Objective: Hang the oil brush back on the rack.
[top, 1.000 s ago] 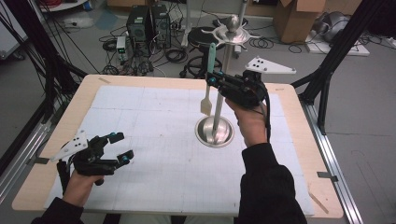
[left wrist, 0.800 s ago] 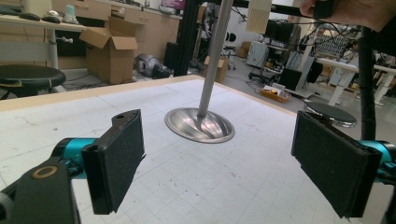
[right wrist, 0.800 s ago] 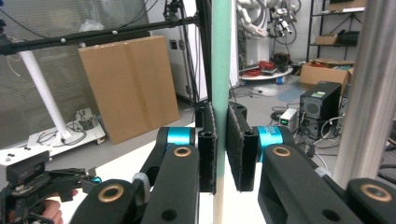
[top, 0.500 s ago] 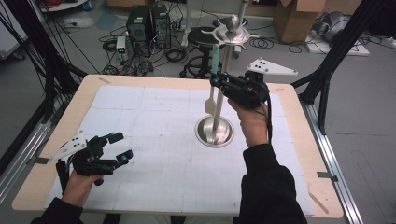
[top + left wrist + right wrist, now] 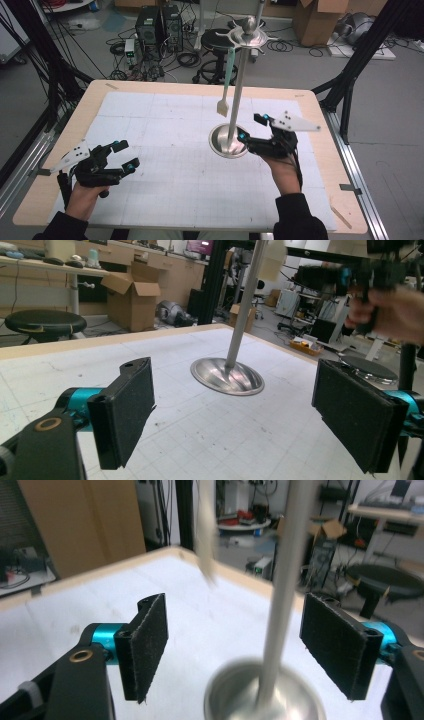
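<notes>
A pale spatula (image 5: 226, 90) with a green handle hangs from an arm of the metal utensil stand (image 5: 235, 100), its blade dangling free above the worktop (image 5: 165, 125), at about 11 o'clock from the stand's round base (image 5: 227, 141). The stand sits right of the worktop's centre. The right hand-held gripper (image 5: 250, 134) is low beside the base, at roughly 3 o'clock from it, jaws spread wide and holding nothing; in the right gripper view the pole (image 5: 280, 590) rises between its pads (image 5: 150, 640) without touching them. The left hand-held gripper (image 5: 127, 155) rests near the worktop's 8 o'clock corner, well apart from the stand, jaws likewise apart and empty. Judging from this, the hanging looks done: the spatula is on its hook and released. What seems left is only to draw the right hand clear.
</notes>
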`<state>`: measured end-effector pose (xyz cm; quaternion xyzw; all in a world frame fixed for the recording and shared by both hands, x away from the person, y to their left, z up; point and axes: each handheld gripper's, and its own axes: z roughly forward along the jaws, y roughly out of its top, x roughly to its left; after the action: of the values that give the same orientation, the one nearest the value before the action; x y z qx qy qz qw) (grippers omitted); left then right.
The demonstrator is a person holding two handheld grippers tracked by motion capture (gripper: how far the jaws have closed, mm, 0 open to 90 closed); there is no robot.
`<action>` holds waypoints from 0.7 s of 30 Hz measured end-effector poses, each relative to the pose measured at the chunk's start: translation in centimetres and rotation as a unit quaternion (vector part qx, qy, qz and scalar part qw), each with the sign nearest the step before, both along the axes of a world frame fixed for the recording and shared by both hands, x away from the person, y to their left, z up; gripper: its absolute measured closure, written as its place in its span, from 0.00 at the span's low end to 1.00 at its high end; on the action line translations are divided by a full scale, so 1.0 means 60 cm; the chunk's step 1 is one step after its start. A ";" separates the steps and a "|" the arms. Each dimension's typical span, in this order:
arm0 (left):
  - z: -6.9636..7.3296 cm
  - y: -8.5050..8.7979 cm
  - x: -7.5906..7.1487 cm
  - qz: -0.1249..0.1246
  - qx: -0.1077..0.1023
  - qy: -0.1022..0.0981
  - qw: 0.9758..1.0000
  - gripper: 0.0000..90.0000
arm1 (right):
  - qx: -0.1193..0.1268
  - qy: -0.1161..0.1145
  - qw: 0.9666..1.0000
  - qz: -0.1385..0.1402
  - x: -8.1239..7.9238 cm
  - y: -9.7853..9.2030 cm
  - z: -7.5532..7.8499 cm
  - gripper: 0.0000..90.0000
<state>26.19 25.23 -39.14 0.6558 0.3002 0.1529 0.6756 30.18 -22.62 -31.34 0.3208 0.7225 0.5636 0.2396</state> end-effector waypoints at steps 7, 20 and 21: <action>-0.002 0.000 0.002 0.005 0.004 0.002 1.000 0.19 | 0.011 0.019 1.000 -0.023 -0.053 -0.070 -0.095 0.25; -0.011 0.004 -0.002 0.019 0.006 0.008 1.000 0.20 | 0.036 0.029 0.998 -0.047 -0.095 -0.104 -0.150 0.22; -0.012 0.005 -0.002 0.020 0.007 0.006 1.000 0.20 | 0.033 0.032 0.998 -0.046 -0.095 -0.102 -0.151 0.22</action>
<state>26.07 25.51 -39.84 0.6553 0.3162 0.1639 0.6662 24.45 -28.76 -40.39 0.3792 0.6953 0.5650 0.2314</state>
